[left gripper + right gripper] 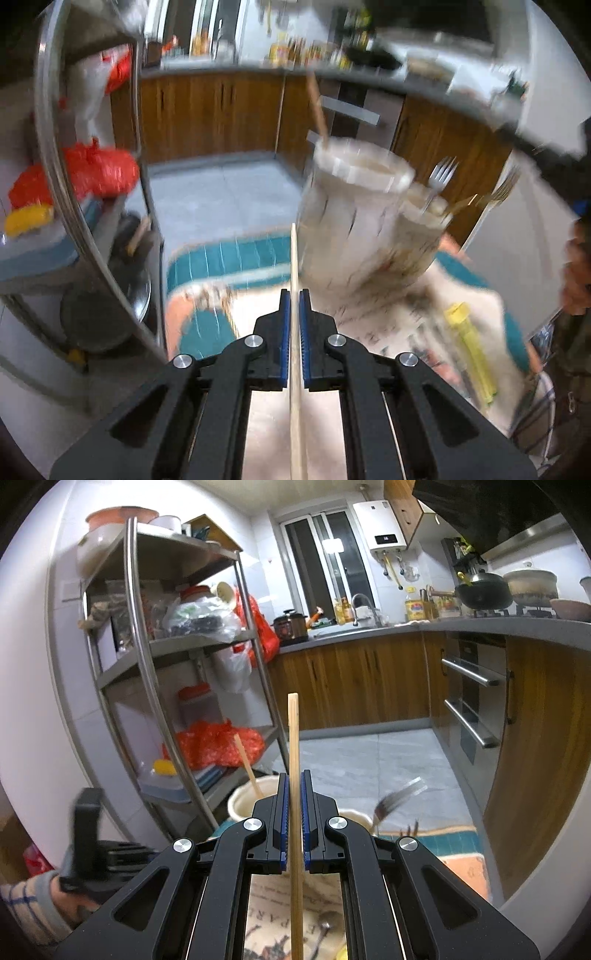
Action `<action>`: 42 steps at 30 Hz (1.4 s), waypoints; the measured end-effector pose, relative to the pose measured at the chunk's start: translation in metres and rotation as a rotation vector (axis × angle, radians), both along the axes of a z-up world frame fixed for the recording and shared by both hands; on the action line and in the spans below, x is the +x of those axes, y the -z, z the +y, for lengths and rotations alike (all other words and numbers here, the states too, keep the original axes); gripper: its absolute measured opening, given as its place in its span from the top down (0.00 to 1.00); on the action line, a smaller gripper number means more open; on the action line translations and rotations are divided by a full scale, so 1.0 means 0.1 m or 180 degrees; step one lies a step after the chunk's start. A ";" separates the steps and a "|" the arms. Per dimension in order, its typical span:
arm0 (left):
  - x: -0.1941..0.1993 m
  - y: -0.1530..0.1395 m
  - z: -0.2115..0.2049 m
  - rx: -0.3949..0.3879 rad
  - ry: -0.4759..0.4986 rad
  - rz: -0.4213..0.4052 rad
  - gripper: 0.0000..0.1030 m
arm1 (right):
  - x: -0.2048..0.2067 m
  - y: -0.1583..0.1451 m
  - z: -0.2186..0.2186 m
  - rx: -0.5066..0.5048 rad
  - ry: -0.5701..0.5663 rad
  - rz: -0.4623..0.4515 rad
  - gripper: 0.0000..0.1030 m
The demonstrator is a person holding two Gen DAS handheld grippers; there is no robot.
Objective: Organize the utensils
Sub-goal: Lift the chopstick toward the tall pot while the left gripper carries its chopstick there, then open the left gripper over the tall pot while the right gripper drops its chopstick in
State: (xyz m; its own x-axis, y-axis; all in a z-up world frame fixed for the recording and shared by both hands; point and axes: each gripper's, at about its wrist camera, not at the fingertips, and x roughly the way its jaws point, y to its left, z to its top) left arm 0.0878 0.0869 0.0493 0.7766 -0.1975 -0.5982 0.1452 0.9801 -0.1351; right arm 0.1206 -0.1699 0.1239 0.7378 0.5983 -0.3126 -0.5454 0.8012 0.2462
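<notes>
Our left gripper (294, 295) is clamped on a pale chopstick (294, 258), which runs straight up between the blue pads (283, 339) and out past the tips; our right gripper (294, 779) is likewise closed on a second, browner chopstick (293, 734). We judge each stick is pinched partway along its length so that a free end leads into a holder. Just ahead of the left gripper and slightly to its right stands the tall cream utensil holder (354, 218) with a wooden stick (318, 110) already leaning in it, and beyond that, further right, a shorter holder (424, 229) carrying forks (441, 173). Both sit on a printed cloth (388, 317), where a yellow item (469, 354) lies off to the right. The left view is smeared, so we take that hand to be swinging, tilted toward the tall holder. The right gripper points level across the kitchen, above the holders' rims (240, 801); below it a spoon (325, 930) lies on the cloth. Low at its left we see the other handset (88, 845).
</notes>
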 end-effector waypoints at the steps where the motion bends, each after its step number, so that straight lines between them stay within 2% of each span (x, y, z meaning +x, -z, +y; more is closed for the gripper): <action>1: -0.03 -0.08 0.02 -0.0026 0.0001 -0.0109 0.96 | 0.03 -0.02 0.01 0.0034 0.0006 -0.0009 0.93; 3: -0.08 -0.27 0.02 -0.0142 0.0028 -0.0372 0.96 | 0.09 -0.04 0.04 0.0077 0.0021 -0.0038 0.93; 6: -0.02 -0.62 -0.04 -0.0452 0.0189 -0.0783 0.96 | 0.19 -0.10 0.12 0.0153 0.0070 -0.0141 0.93; 8: 0.10 -0.76 -0.10 -0.0556 0.0290 -0.0943 0.96 | 0.27 -0.14 0.18 0.0210 0.0122 -0.0198 0.93; 11: 0.35 -0.82 -0.23 -0.0670 0.0387 -0.0968 0.96 | 0.39 -0.17 0.22 0.0286 0.0201 -0.0237 0.93; 13: 0.54 -0.80 -0.30 -0.0703 0.0390 -0.0860 0.96 | 0.48 -0.17 0.23 0.0320 0.0258 -0.0204 0.93; 16: 0.60 -0.72 -0.34 -0.0661 0.0430 -0.0744 0.96 | 0.56 -0.13 0.19 0.0377 0.0286 -0.0122 0.93; 21: 0.44 -0.56 -0.33 -0.0320 0.0447 -0.0462 0.96 | 0.61 -0.07 0.15 0.0367 0.0255 -0.0023 0.93; 23: 0.36 -0.53 -0.34 -0.0161 0.0481 -0.0249 0.96 | 0.63 -0.05 0.14 0.0376 0.0243 0.0003 0.93; 26: 0.28 -0.54 -0.36 0.0129 0.0584 -0.0024 0.96 | 0.65 -0.04 0.16 0.0349 0.0242 0.0004 0.93; 30: 0.36 -0.63 -0.43 0.0355 0.0739 0.0318 0.96 | 0.66 -0.03 0.18 0.0354 0.0254 0.0004 0.93; 33: 0.44 -0.68 -0.50 0.0630 0.0764 0.0417 0.96 | 0.69 -0.04 0.22 0.0365 0.0279 -0.0052 0.93; 37: 0.63 -0.73 -0.53 0.0664 0.0840 0.0697 0.96 | 0.73 -0.04 0.33 0.0309 0.0417 -0.0220 0.93; 42: 0.88 -0.66 -0.58 0.0748 0.0854 0.0981 0.96 | 0.78 -0.05 0.43 0.0259 0.0659 -0.0421 0.93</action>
